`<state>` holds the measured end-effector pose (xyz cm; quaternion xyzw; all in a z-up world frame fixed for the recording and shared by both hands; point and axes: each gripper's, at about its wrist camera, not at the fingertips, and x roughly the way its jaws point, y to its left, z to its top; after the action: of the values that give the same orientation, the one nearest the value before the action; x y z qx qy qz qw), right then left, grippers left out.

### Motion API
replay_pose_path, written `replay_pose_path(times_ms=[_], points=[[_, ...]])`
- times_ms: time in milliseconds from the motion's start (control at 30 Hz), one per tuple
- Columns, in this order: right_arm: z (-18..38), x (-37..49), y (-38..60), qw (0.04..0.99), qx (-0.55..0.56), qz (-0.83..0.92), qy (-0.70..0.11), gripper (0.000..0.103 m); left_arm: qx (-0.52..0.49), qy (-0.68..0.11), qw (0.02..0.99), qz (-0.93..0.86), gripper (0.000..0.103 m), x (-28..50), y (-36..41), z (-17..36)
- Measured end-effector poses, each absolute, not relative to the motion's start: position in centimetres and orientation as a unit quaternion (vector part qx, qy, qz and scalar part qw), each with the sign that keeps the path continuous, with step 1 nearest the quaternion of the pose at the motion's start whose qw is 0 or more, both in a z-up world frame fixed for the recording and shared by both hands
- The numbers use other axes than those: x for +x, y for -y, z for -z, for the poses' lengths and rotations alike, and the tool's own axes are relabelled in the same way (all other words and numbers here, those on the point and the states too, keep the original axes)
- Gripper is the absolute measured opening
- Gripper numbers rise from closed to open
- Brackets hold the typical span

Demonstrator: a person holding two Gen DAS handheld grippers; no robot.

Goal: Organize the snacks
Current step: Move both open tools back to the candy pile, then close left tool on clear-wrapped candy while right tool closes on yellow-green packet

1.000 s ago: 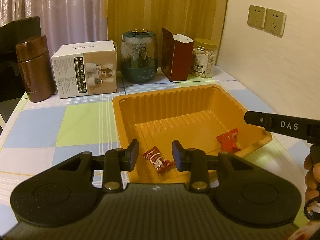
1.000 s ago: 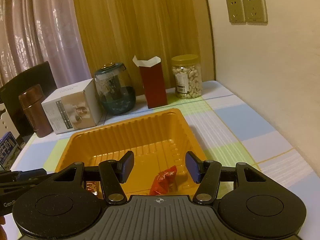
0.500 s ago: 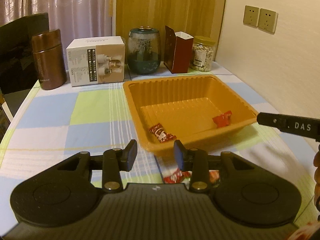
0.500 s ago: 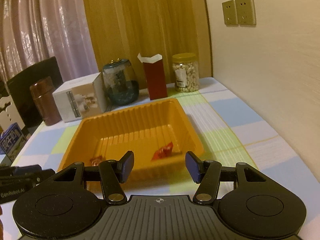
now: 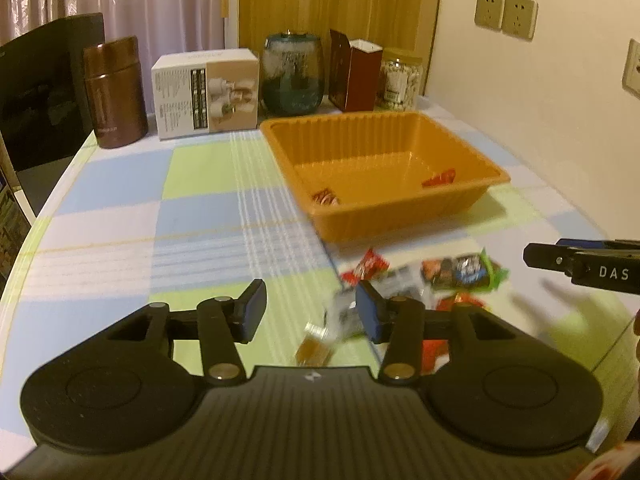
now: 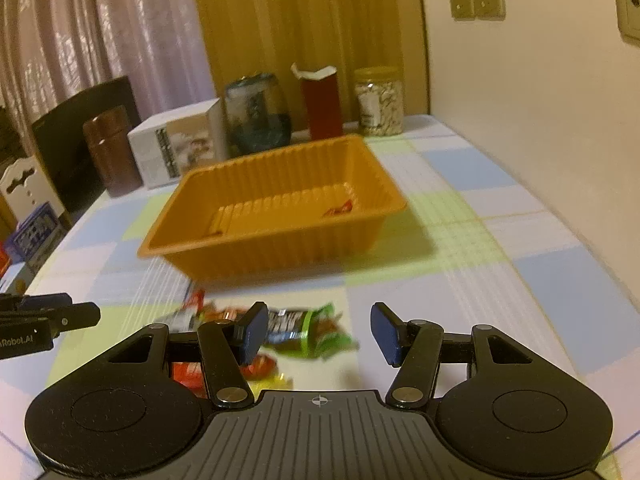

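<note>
An orange tray stands on the checked tablecloth with two red wrapped snacks lying inside. A loose pile of wrapped snacks lies on the cloth in front of the tray. My left gripper hovers over the near left of the pile, its jaws opening, with nothing pressed between them; a blurred clear-wrapped snack lies below it. My right gripper is open above a green-edged packet, apart from it.
Along the back stand a brown canister, a white box, a dark glass jar, a red carton and a nut jar. A wall with sockets runs on the right. A dark chair stands at the left.
Both grippers have drawn back from over the tray toward the near edge, so the snack pile has come into view. The left jaws stand wider than before.
</note>
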<state>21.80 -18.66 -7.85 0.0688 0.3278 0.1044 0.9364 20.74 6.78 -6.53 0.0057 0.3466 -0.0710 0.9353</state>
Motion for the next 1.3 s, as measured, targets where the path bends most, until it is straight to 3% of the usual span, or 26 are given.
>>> replay_pose_path(times_ms=[700, 900, 1033, 1300], points=[[11.5, 20.5, 16.4, 0.916, 0.028, -0.144, -0.373, 0.057, 0.063, -0.391, 0.911, 0.114, 0.046, 21.4, -6.8, 12.1], [12.3, 20.7, 15.9, 0.913, 0.002, -0.145, -0.38, 0.057, 0.064, -0.393, 0.91, 0.114, 0.036, 22.1, -6.4, 12.5], [12.9, 21.1, 15.6, 0.911, -0.005, -0.151, -0.383, 0.057, 0.064, -0.394, 0.909, 0.115, 0.023, 22.2, -6.3, 12.4], [13.3, 21.2, 14.7, 0.91, -0.029, -0.161, -0.382, 0.052, 0.066, -0.397, 0.908, 0.114, 0.019, 21.9, -6.1, 12.4]])
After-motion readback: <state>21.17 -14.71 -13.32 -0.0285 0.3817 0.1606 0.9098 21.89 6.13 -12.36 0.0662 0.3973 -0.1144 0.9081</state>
